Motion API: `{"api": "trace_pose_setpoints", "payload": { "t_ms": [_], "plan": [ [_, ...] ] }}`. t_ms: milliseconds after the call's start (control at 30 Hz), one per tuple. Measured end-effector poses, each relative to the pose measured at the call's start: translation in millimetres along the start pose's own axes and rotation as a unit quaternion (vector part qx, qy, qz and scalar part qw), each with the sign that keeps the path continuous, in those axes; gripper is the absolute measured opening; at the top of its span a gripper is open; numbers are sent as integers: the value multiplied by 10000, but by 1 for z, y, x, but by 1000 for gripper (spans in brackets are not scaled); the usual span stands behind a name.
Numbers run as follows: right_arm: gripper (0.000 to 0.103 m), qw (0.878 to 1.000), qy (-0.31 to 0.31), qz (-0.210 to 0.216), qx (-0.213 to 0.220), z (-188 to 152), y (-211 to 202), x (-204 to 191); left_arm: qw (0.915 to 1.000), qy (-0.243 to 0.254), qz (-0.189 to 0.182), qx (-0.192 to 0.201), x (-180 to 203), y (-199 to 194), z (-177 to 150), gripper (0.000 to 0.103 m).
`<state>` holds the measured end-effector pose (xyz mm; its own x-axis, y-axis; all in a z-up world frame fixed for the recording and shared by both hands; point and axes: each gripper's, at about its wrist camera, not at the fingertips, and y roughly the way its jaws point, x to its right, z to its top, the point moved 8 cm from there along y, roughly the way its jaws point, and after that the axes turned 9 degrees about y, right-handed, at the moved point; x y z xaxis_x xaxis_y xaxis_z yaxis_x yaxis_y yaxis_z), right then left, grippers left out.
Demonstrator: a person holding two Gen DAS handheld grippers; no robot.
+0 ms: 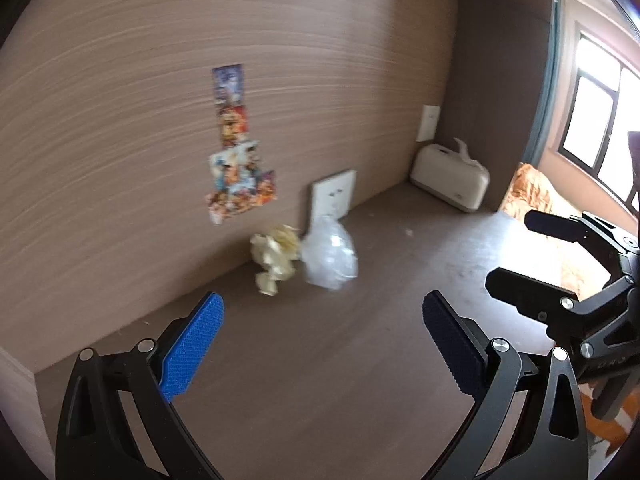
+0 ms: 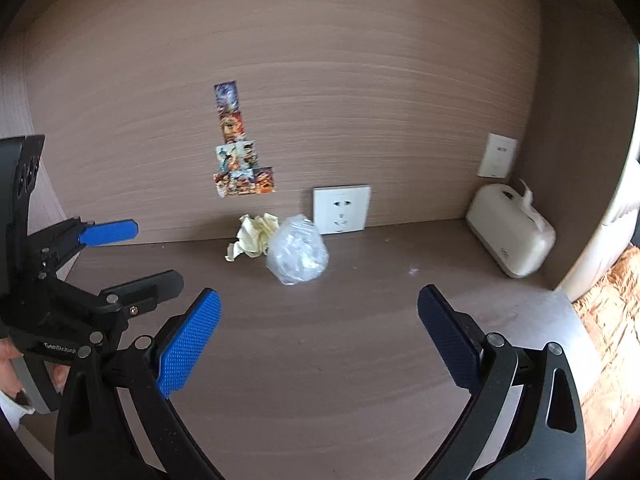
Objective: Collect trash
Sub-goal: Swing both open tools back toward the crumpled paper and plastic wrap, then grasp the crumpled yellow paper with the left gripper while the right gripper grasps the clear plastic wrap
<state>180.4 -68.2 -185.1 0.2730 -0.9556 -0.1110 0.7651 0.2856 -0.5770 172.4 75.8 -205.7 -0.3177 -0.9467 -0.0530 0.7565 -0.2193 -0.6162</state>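
Observation:
A crumpled yellowish paper wad (image 1: 276, 254) (image 2: 254, 238) and a crumpled clear plastic bag (image 1: 330, 256) (image 2: 297, 255) lie side by side on the brown desk (image 1: 320, 360) (image 2: 320, 340), close to the back wall. My left gripper (image 1: 322, 344) is open and empty, well short of the trash; it also shows at the left of the right wrist view (image 2: 132, 252). My right gripper (image 2: 318, 340) is open and empty, facing the trash from a distance; it also shows at the right of the left wrist view (image 1: 516, 252).
A white wall socket (image 2: 341, 209) sits just behind the plastic bag. A cream tissue box (image 2: 510, 234) stands in the back right corner. Stickers (image 2: 240, 160) are on the wood back wall. A patterned orange fabric (image 2: 608, 320) lies past the desk's right edge.

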Motion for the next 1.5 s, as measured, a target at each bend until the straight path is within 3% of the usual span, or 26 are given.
{"api": "trace_pose_setpoints", "payload": {
  "t_ms": [500,633,800,867,1000,1033,1100,1233,1500],
  "plan": [
    [98,9980,-291,-438,-364,11,101,-28,9986,-424,-272,-143,-69,83,6,98],
    [98,9970,-332,-492,-500,6,127,-28,9969,-571,-438,-327,-70,115,7,98],
    [98,9958,-462,-544,-581,4,153,-30,9966,-575,-294,-517,-65,145,6,97],
    [97,9955,-475,-553,-598,3,163,-29,9961,-562,-263,-631,-63,155,5,89],
    [85,9950,-452,-557,-689,2,183,-23,9941,-594,-218,-876,-59,173,0,68],
    [76,9950,-450,-515,-730,0,188,-23,9935,-638,-261,-906,-59,175,-1,64],
    [45,9948,-410,-421,-831,-5,196,-22,9925,-670,-356,-961,-55,180,-2,53],
    [36,9954,-276,-309,-868,-6,195,-16,9930,-602,-376,-942,-46,183,-1,39],
    [35,9975,-76,-272,-646,1,153,5,9957,-490,-381,-691,-40,148,9,38]
  ]
}}
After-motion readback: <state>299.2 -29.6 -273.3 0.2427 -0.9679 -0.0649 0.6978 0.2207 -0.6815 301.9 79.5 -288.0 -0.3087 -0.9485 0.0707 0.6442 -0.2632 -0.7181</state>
